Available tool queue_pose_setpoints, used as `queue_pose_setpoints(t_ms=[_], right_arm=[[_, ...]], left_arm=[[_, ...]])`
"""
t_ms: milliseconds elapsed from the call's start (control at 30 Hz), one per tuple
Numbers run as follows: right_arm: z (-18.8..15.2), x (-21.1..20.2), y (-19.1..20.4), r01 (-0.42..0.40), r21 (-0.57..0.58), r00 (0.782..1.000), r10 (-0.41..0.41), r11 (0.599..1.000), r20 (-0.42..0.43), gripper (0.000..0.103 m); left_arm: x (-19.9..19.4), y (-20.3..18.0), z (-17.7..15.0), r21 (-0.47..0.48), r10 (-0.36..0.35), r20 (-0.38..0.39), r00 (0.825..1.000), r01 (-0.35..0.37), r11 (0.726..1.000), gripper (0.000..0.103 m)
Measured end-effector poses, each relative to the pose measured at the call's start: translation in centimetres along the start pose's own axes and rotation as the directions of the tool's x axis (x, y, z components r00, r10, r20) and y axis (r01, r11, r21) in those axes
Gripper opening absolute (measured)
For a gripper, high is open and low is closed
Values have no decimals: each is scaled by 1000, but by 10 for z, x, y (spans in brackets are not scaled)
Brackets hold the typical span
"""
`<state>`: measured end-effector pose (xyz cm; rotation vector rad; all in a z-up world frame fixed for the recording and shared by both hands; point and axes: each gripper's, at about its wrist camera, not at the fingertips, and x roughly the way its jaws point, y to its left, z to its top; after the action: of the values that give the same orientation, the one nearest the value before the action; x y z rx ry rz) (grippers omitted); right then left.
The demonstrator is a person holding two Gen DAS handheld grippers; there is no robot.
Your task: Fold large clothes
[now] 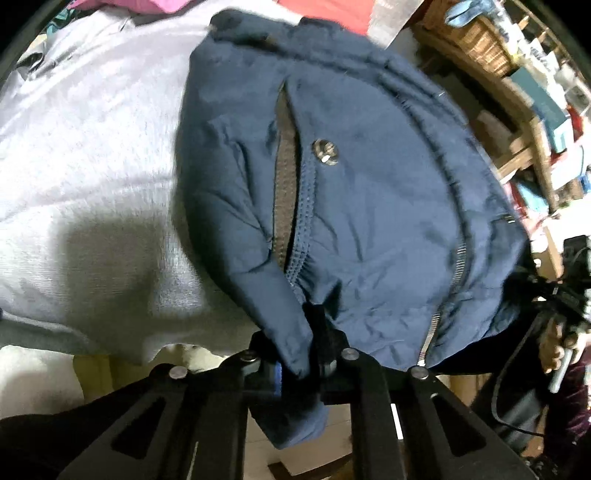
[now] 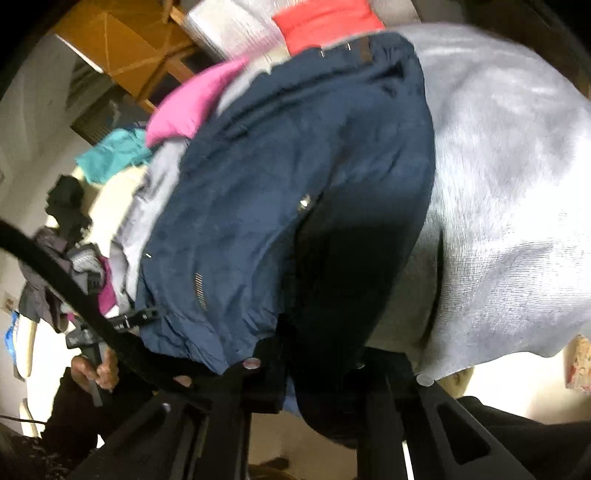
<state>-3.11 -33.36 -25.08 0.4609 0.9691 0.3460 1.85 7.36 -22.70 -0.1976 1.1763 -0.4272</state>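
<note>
While a grey cloth [image 1: 85,177] covers the whole left half of the left wrist view, its near edge sagging over a pale surface at lower left, a navy jacket [image 1: 369,192] lies on top of it and fills the centre and right. That jacket's hem reaches the bottom centre of both views, past the edge of the cloth.

At upper right of the left wrist view a woven basket [image 1: 476,40] sits on wooden shelving [image 1: 532,147]; something light blue shows at its rim, too blurred to name. At upper left of the right wrist view a pink garment [image 2: 195,107], a teal one [image 2: 110,155] and a red one [image 2: 325,22] lie beyond the jacket's far edge.

Bare grey cloth is left only on the side away from the shelving.

Left gripper [image 1: 306,354] is clamped on a fold of the jacket's hem. Right gripper [image 2: 317,365] is likewise pinched closed on the dark hem. A snap button [image 1: 325,151] sits beside the open pocket slit.
</note>
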Motion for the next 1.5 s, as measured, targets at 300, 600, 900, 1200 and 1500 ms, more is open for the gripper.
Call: queue_pose_setpoints(t_ms=[300, 600, 900, 1200, 1500], right_arm=[[5, 19, -10, -64, 103, 995, 72, 993, -75, 23], [5, -13, 11, -70, 12, 996, 69, 998, 54, 12], [7, -68, 34, -163, -36, 959, 167, 986, 229, 12], [24, -122, 51, -217, -102, 902, 240, 971, 359, 11], [105, -122, 35, -260, -54, 828, 251, 964, 502, 11]], left_arm=[[-23, 11, -4, -53, -91, 11, 996, 91, 994, 14], [-44, -2, -5, 4, -107, 63, 992, 107, 994, 12], [-121, -12, 10, 31, -206, 238, 949, 204, 978, 11], [-156, -15, 25, 55, -276, 318, 907, 273, 961, 11], [-173, 9, 95, -13, -273, 422, 864, 307, 952, 11]])
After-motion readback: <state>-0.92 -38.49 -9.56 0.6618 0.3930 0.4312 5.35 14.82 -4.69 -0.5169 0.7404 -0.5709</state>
